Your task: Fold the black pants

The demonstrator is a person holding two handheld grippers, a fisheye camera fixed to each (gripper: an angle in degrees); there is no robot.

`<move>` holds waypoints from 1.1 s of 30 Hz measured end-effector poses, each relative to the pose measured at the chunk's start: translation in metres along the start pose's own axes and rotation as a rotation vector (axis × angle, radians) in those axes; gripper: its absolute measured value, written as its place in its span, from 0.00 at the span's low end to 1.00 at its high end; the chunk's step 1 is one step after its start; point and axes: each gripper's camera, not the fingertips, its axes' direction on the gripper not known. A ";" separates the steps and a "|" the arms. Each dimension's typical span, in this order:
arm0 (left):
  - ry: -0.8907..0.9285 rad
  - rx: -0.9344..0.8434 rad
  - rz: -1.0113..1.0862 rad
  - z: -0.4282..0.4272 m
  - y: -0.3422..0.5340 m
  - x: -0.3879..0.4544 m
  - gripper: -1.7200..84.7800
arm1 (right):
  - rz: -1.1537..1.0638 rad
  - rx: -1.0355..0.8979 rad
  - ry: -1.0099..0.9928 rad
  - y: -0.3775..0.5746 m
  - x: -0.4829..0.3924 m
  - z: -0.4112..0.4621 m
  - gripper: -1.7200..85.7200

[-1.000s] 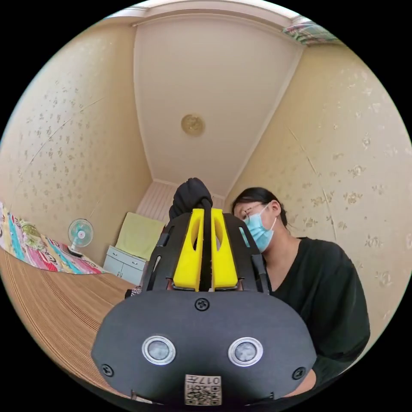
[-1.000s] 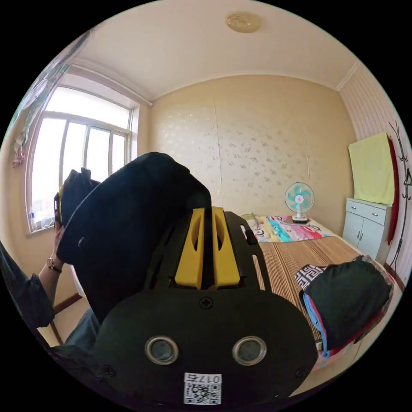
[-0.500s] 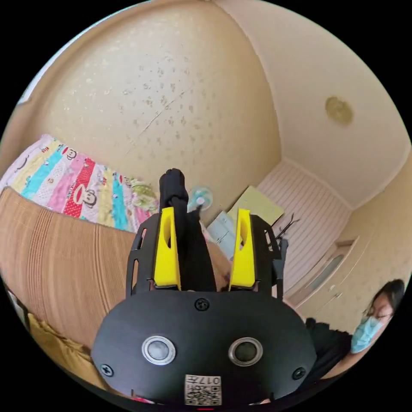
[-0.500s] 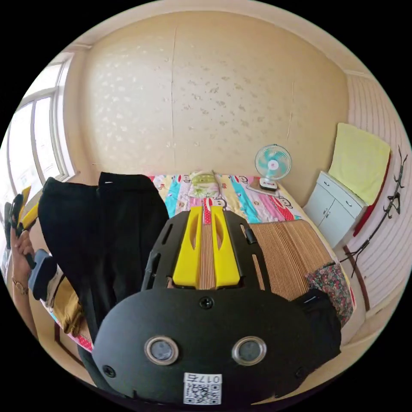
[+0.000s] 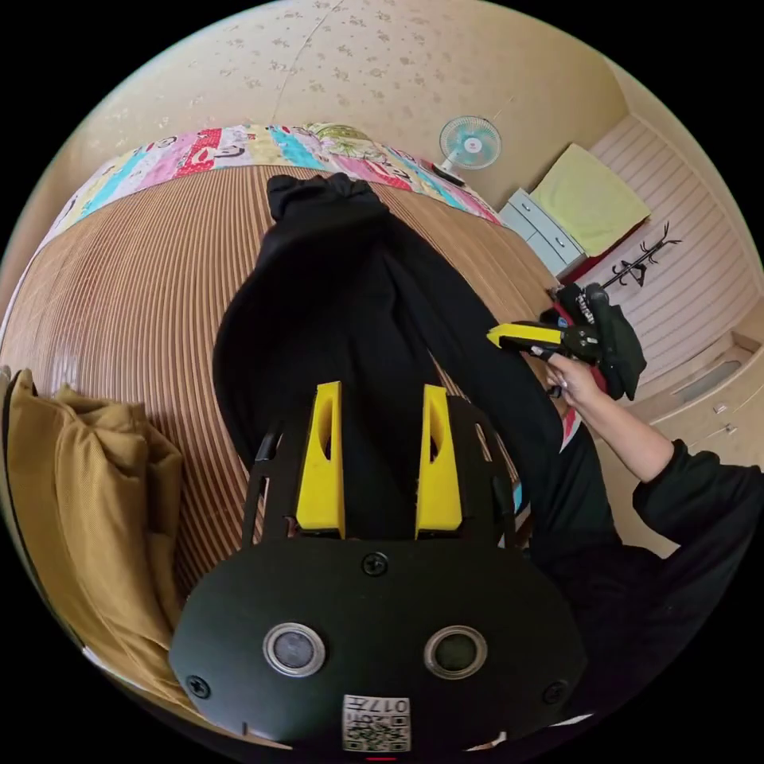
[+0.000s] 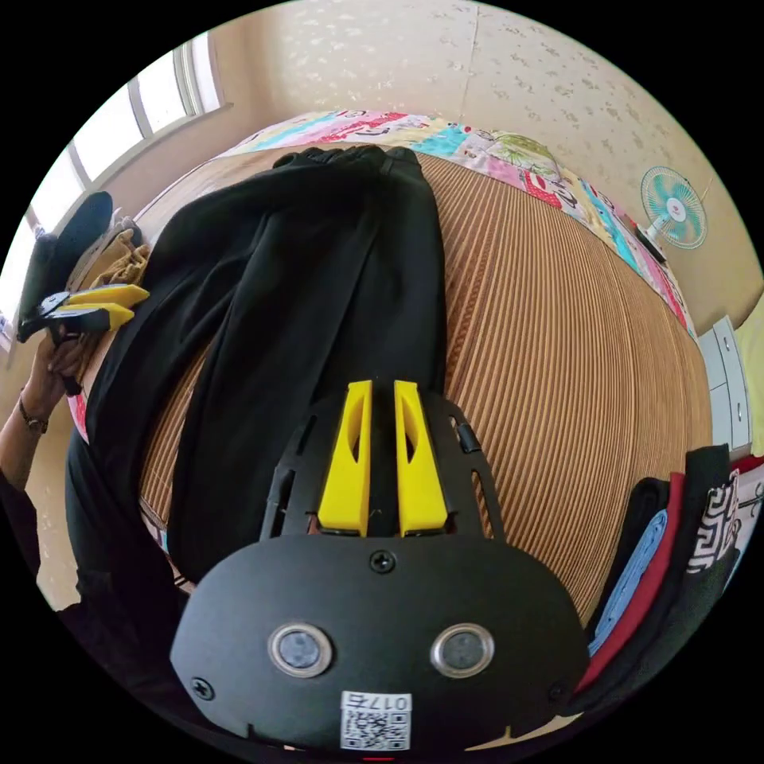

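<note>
While laid: black pants are spread limp lengthwise on the bed.
Left tongs: apart.
Right tongs: nearly together; grip cannot be told.
Hold: hems, near edge.

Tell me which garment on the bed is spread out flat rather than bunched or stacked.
The black pants, lying lengthwise along the striped mat. The mustard garment is bunched at the mat's edge, and the other clothes sit stacked.
</note>
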 end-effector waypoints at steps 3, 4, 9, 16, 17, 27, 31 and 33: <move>-0.029 -0.009 -0.041 0.006 0.028 0.014 0.16 | -0.113 -0.028 0.179 0.011 -0.017 0.001 0.06; -0.057 -0.047 -0.067 0.012 0.036 0.016 0.16 | -0.150 -0.038 0.274 0.018 -0.023 0.003 0.05; -0.040 -0.013 -0.156 0.024 0.075 0.027 0.17 | -0.165 -0.018 0.557 0.068 -0.020 0.013 0.04; -0.015 0.058 -0.243 0.033 0.122 0.051 0.15 | 0.090 -0.049 0.329 0.122 0.062 -0.034 0.03; -0.014 0.058 -0.247 0.034 0.123 0.053 0.15 | 0.093 -0.062 0.311 0.123 0.067 -0.039 0.03; -0.124 -0.023 -0.157 0.054 0.112 0.115 0.24 | 0.190 0.186 -0.061 0.100 0.120 -0.111 0.07; -0.071 -0.024 -0.098 0.057 0.128 0.130 0.19 | 0.147 -0.018 -0.141 0.069 0.130 -0.045 0.15; -0.045 -0.023 -0.124 0.057 0.141 0.131 0.17 | 0.160 0.075 -0.102 0.079 0.128 -0.052 0.16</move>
